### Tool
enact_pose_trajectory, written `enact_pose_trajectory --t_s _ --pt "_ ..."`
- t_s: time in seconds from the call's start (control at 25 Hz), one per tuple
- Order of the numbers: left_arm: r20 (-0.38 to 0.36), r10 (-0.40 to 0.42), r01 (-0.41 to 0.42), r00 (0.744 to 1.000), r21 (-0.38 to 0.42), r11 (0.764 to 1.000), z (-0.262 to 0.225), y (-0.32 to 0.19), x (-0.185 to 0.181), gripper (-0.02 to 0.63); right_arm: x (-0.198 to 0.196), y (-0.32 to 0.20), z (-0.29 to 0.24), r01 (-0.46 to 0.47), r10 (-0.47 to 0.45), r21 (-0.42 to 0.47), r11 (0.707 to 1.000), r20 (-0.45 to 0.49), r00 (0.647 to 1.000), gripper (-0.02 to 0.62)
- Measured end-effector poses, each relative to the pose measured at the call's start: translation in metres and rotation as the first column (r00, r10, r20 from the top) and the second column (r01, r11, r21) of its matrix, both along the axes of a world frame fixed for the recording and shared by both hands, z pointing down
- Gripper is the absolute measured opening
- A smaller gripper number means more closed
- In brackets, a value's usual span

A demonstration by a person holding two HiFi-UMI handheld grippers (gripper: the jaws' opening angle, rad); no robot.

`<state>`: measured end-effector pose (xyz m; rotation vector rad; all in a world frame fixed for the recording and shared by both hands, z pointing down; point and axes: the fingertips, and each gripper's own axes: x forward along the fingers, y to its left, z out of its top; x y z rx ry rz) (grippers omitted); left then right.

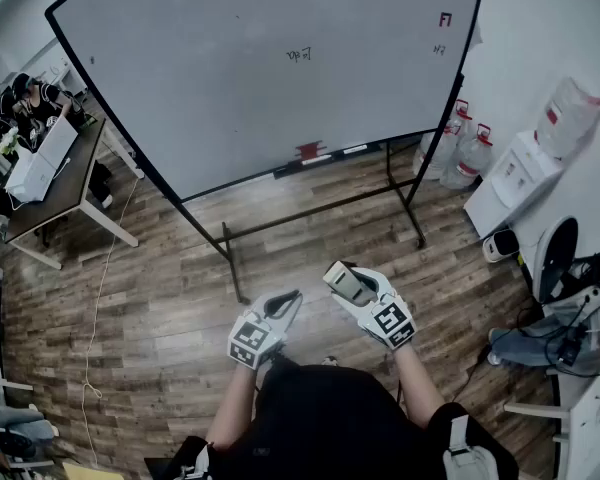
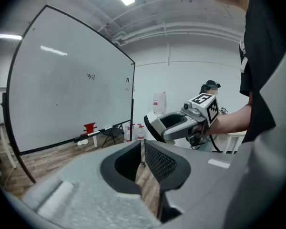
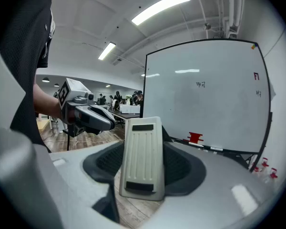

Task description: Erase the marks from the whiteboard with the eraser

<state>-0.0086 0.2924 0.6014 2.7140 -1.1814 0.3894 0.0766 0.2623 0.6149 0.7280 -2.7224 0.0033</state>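
With the left gripper [image 2: 142, 152] closed and empty, the eraser [image 3: 142, 142] pinched in the right gripper [image 3: 144, 170] may twist loose when pressed on the far whiteboard [image 1: 230, 88].

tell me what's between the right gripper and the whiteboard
Only wooden floor and the black stand bar under the whiteboard, seen in the head view; the right gripper holds the eraser.

Left gripper [image 1: 288, 300] held low, jaws together, empty; right gripper [image 1: 342, 278] beside it, jaws clamped on eraser [image 3: 142, 161].
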Motion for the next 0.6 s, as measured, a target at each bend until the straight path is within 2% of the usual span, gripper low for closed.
enact_pose_trajectory --t_s 0.6 --pt "0.005 0.005 -0.005 1.000 0.000 1.000 -0.0014 -0.0074 0.0063 0.034 0.0074 -0.0077 -0.0023 -0.013 0.013 -0.002 1.000 0.021 1.000 0.259"
